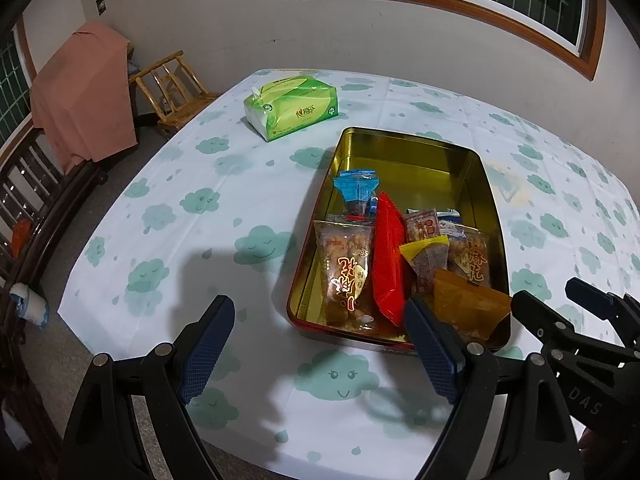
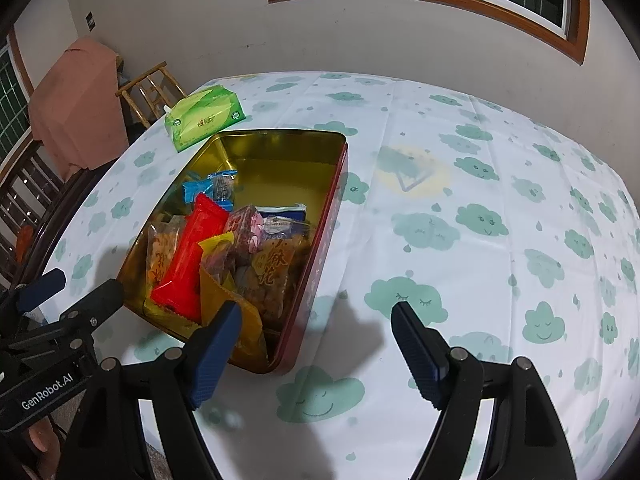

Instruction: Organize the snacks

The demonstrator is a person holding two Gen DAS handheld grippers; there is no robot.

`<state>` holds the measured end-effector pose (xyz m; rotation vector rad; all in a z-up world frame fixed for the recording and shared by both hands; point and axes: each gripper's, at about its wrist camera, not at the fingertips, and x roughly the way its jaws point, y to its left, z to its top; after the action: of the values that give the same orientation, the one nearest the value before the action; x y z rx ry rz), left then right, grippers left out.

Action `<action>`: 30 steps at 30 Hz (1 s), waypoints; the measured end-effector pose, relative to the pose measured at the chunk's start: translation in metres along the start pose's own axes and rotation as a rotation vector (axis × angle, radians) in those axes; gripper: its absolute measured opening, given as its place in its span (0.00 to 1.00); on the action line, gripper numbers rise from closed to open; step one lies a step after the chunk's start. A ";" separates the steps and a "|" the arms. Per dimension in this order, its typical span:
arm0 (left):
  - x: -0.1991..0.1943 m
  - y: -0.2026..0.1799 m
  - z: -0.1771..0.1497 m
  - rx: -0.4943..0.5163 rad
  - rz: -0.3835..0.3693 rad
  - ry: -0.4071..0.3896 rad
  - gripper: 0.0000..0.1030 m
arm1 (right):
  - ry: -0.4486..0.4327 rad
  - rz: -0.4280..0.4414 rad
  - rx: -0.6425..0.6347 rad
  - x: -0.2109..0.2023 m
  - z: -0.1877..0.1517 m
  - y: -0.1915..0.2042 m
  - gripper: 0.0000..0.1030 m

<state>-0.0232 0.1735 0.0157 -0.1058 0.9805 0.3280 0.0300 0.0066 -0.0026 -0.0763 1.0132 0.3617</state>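
Note:
A gold tin [image 1: 420, 168] with a red outer wall [image 2: 320, 280] stands open on the table. In its near half lie several snack packets: a red one [image 1: 388, 264], a blue one [image 1: 358, 192], a clear pack of fried twists [image 1: 346, 276], a yellow-edged one [image 1: 424, 252] and an orange-brown one [image 1: 468, 304]. My left gripper [image 1: 318, 312] hangs open above the tin's near left corner, with nothing between its fingers. My right gripper [image 2: 316, 308] hangs open over the tin's near right corner and the cloth, holding nothing. Each gripper shows at the edge of the other's view.
A green tissue pack [image 1: 292, 106] lies behind the tin to the left. The table wears a white cloth with green clouds [image 2: 480, 220]. Off the left side stand a wooden chair [image 1: 172, 88], a pink-draped piece of furniture [image 1: 84, 96] and a dark wooden bench [image 1: 36, 208].

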 end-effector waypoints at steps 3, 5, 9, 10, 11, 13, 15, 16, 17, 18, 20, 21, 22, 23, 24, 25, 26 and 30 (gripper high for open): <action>0.000 0.000 0.000 -0.001 -0.002 0.001 0.82 | 0.002 -0.002 -0.009 0.000 0.000 0.001 0.77; 0.000 0.000 0.000 0.001 0.000 -0.001 0.82 | 0.004 -0.004 -0.010 0.000 -0.001 0.001 0.77; 0.000 0.000 0.000 0.000 -0.001 -0.003 0.82 | 0.007 -0.005 -0.019 0.001 -0.001 0.003 0.77; 0.000 0.000 0.000 -0.001 0.000 -0.003 0.82 | 0.007 -0.005 -0.019 0.001 -0.001 0.003 0.77; 0.000 0.000 0.000 -0.002 -0.001 -0.003 0.82 | 0.008 -0.008 -0.024 0.002 -0.001 0.004 0.77; 0.000 0.001 0.000 -0.004 -0.004 -0.003 0.83 | 0.008 -0.006 -0.027 0.002 -0.002 0.005 0.77; -0.001 0.001 0.000 -0.005 -0.004 -0.003 0.83 | 0.009 -0.006 -0.031 0.002 -0.002 0.006 0.77; -0.001 0.001 0.000 -0.005 -0.002 -0.004 0.83 | 0.009 -0.006 -0.031 0.002 -0.002 0.006 0.77; -0.001 0.001 0.000 -0.005 -0.002 -0.006 0.83 | 0.009 -0.007 -0.032 0.002 -0.002 0.007 0.77; -0.001 0.000 0.000 -0.005 -0.003 -0.007 0.83 | 0.011 -0.006 -0.033 0.003 -0.002 0.007 0.77; -0.002 0.000 0.000 -0.007 -0.004 -0.008 0.83 | 0.013 -0.004 -0.032 0.003 -0.002 0.007 0.77; -0.002 0.000 0.000 -0.008 -0.005 -0.008 0.83 | 0.013 -0.004 -0.033 0.003 -0.002 0.008 0.77; -0.002 0.000 0.000 -0.007 -0.005 -0.008 0.83 | 0.014 -0.004 -0.033 0.003 -0.002 0.008 0.77; -0.003 0.000 0.000 -0.008 -0.006 -0.007 0.83 | 0.015 -0.003 -0.033 0.003 -0.003 0.008 0.77; -0.003 0.000 0.000 -0.008 -0.005 -0.008 0.83 | 0.014 -0.003 -0.033 0.003 -0.003 0.008 0.77; -0.003 0.000 0.000 -0.007 -0.005 -0.007 0.83 | 0.014 -0.003 -0.033 0.003 -0.003 0.008 0.77; -0.003 0.000 0.000 -0.006 -0.005 -0.007 0.83 | 0.015 -0.004 -0.035 0.003 -0.003 0.008 0.77; -0.003 0.000 0.000 -0.008 -0.004 -0.006 0.83 | 0.016 -0.004 -0.033 0.004 -0.003 0.009 0.77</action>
<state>-0.0245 0.1725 0.0185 -0.1143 0.9727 0.3281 0.0270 0.0152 -0.0066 -0.1108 1.0229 0.3742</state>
